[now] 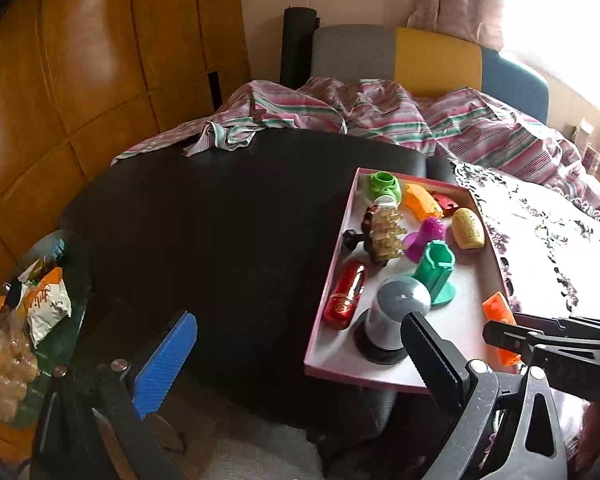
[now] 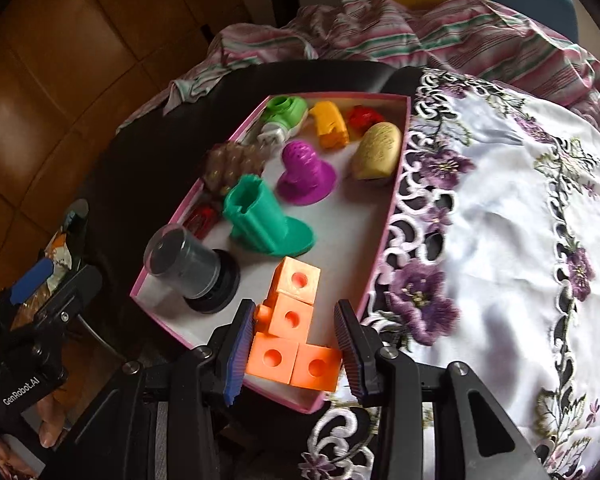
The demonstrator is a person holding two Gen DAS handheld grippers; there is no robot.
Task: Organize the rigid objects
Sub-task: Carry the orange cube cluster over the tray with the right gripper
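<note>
A pink-rimmed box (image 2: pixel 396 208) (image 1: pixel 332 276) holds several rigid toys: a grey jar (image 2: pixel 188 264) (image 1: pixel 396 312), a teal piece (image 2: pixel 260 220) (image 1: pixel 436 276), a purple piece (image 2: pixel 304 172), a gold oval (image 2: pixel 380 148), an orange piece (image 2: pixel 332 124), a green piece (image 2: pixel 286 114) and a red capsule (image 1: pixel 346 294). An orange block cluster (image 2: pixel 292 336) (image 1: pixel 500 320) lies in the box's near corner. My right gripper (image 2: pixel 292 344) is open, its jaws on either side of the cluster with small gaps. My left gripper (image 1: pixel 296 344) is open and empty over the dark table, left of the box.
The dark table (image 1: pixel 220 232) bears the box, with a white embroidered cloth (image 2: pixel 520 220) to the right. A striped blanket (image 1: pixel 380 116) lies behind. Snack bags (image 1: pixel 44 304) sit on a glass stand at far left. Wooden panels (image 1: pixel 80 60) stand behind on the left.
</note>
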